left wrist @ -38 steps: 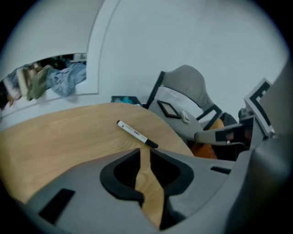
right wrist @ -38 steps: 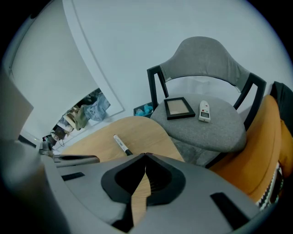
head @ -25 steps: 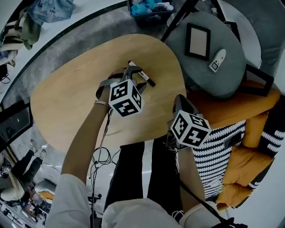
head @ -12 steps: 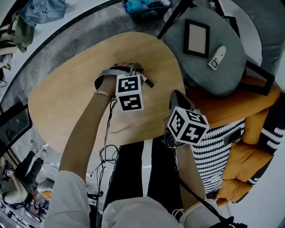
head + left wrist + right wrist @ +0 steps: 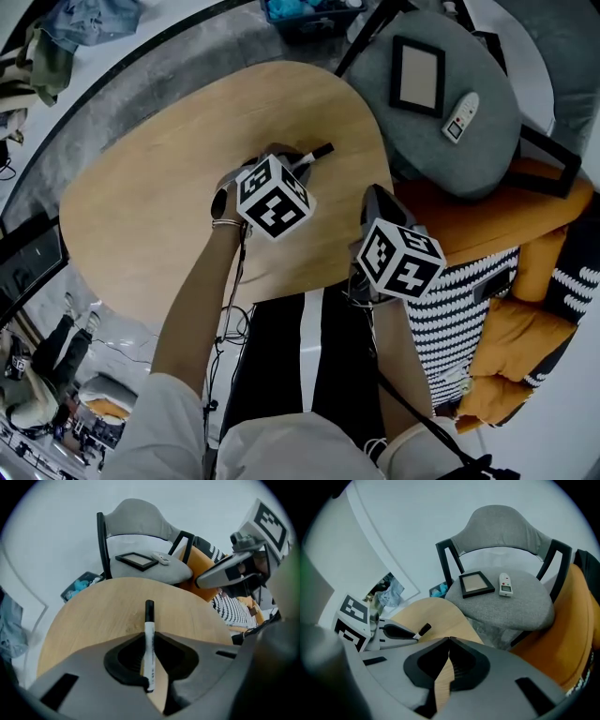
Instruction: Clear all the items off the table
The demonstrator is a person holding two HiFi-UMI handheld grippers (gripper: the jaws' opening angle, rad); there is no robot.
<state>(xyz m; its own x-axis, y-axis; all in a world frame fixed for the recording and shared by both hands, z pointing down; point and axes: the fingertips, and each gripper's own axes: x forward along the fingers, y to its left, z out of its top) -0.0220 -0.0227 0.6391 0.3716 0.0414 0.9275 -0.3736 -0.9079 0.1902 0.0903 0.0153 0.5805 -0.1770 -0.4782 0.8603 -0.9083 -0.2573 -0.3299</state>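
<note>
A white marker with a black cap sits over the wooden table. My left gripper points steeply down at it. Its jaws have just been closing, and in the left gripper view the marker is pinched between the fingertips of the left gripper, cap pointing away. My right gripper hovers at the table's right edge, and the right gripper view shows its jaws closed tip to tip with nothing between them. The same view shows the marker's cap sticking out of the left gripper.
A grey chair beside the table carries a black picture frame and a white remote. An orange and striped cushion lies to the right. A bin with blue contents stands beyond the table. Cables hang below the near edge.
The left gripper rolled and its jaws closed onto the marker. The marker, earlier lying slanted down-right on the table, now points up-right. The right gripper has barely moved.
</note>
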